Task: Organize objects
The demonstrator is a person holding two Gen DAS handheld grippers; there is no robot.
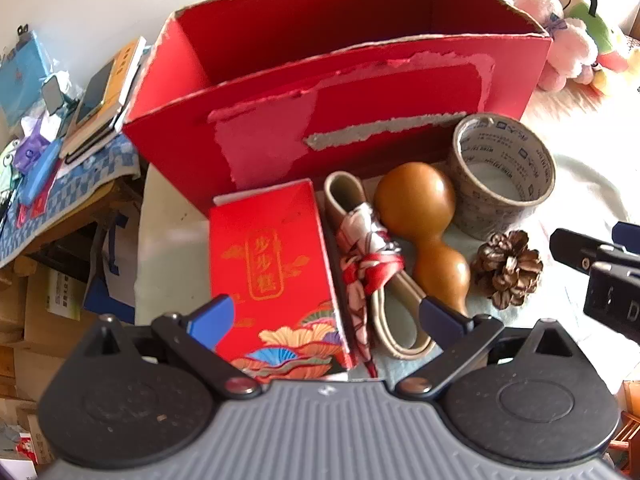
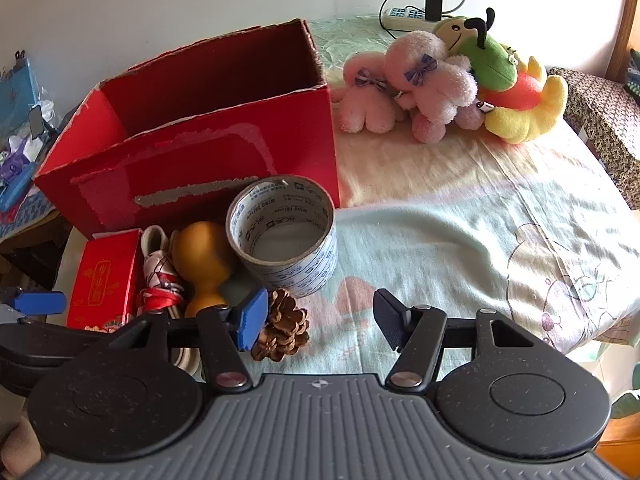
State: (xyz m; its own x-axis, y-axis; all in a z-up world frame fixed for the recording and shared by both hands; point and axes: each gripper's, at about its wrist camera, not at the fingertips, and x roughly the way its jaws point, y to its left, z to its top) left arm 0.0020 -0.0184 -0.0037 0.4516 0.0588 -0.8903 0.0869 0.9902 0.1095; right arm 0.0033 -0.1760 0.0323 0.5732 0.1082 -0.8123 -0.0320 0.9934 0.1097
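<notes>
An open red cardboard box [image 1: 340,92] stands at the back of the table; it also shows in the right wrist view [image 2: 200,148]. In front of it lie a small red gift box [image 1: 276,276], a beige loop tied with a red-white scarf [image 1: 372,264], a brown gourd [image 1: 428,224], a tape roll [image 1: 504,176] and a pine cone [image 1: 508,268]. My left gripper [image 1: 326,318] is open, its jaws either side of the gift box's near end. My right gripper [image 2: 320,320] is open and empty, just right of the pine cone [image 2: 284,326].
Plush toys [image 2: 452,80] lie at the back right on the pale cloth [image 2: 460,240]. A power strip [image 2: 408,16] sits by the wall. A cluttered side table [image 1: 60,120] with books stands left. Cardboard boxes [image 1: 36,320] are on the floor below.
</notes>
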